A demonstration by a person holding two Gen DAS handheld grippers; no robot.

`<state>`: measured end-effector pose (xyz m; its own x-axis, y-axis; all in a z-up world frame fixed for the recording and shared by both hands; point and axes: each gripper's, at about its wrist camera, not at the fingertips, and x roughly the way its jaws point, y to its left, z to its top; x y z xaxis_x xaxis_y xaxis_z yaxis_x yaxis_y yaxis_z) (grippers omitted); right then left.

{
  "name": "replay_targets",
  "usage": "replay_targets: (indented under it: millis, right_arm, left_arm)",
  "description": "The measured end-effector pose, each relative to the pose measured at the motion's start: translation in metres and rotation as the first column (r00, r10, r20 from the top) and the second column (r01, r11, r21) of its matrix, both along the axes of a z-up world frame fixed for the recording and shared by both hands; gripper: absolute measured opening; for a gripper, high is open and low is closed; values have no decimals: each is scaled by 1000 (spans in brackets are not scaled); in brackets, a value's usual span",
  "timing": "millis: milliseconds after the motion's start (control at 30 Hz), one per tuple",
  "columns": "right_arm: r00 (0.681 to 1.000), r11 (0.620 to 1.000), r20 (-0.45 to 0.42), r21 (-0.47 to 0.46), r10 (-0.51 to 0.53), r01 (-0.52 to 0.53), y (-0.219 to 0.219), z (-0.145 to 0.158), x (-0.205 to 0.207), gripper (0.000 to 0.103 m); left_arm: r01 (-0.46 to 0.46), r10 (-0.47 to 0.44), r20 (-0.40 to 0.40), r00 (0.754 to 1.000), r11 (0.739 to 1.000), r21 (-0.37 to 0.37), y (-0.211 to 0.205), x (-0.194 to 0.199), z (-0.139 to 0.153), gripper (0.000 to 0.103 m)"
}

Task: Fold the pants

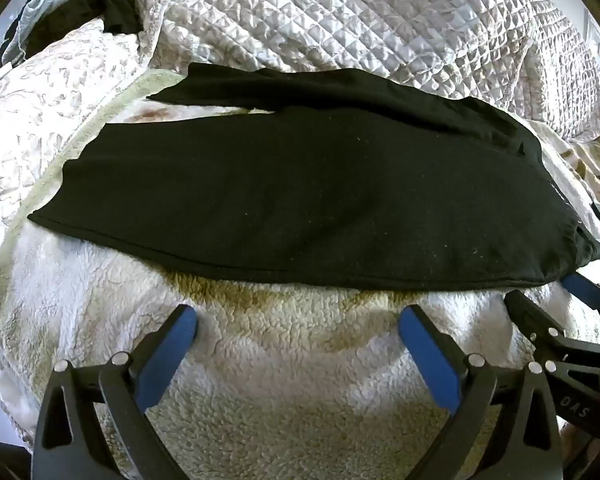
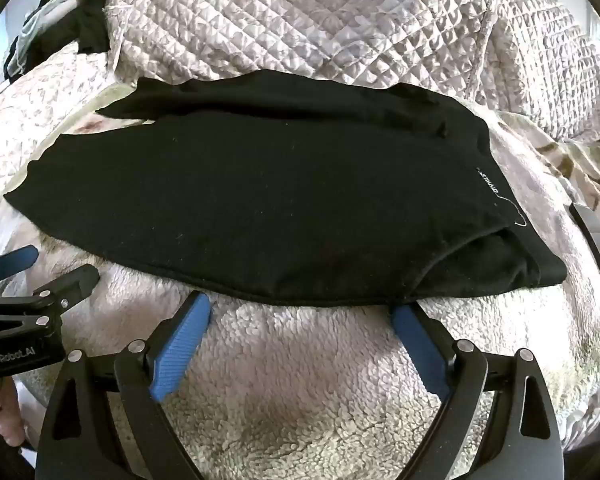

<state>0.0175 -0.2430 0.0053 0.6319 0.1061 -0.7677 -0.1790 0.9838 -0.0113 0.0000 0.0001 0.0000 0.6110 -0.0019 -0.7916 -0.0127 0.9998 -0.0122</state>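
Black pants [image 1: 300, 200] lie flat on a white fleece blanket [image 1: 284, 360], folded lengthwise with one leg over the other, waistband at the right, leg ends at the left. They also show in the right wrist view [image 2: 260, 200]. My left gripper [image 1: 298, 314] is open and empty, just short of the pants' near edge. My right gripper [image 2: 300, 300] is open, its tips at the near edge close to the waistband. The right gripper shows in the left wrist view [image 1: 548, 296]; the left gripper shows in the right wrist view [image 2: 48, 268].
A quilted bedspread [image 1: 380, 20] is bunched up behind the pants. Dark clothing [image 1: 112, 4] lies at the far left. A dark flat object [image 2: 596, 248] sits at the right edge of the bed.
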Motion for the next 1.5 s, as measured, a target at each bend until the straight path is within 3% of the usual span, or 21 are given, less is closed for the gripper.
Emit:
replay_targets:
  millis: [1500]
  right_arm:
    - [1000, 1000, 10, 5, 5, -5, 1, 0, -1, 92]
  left_arm:
    - [1, -1, -5, 1000, 1000, -8, 0, 0, 0, 103]
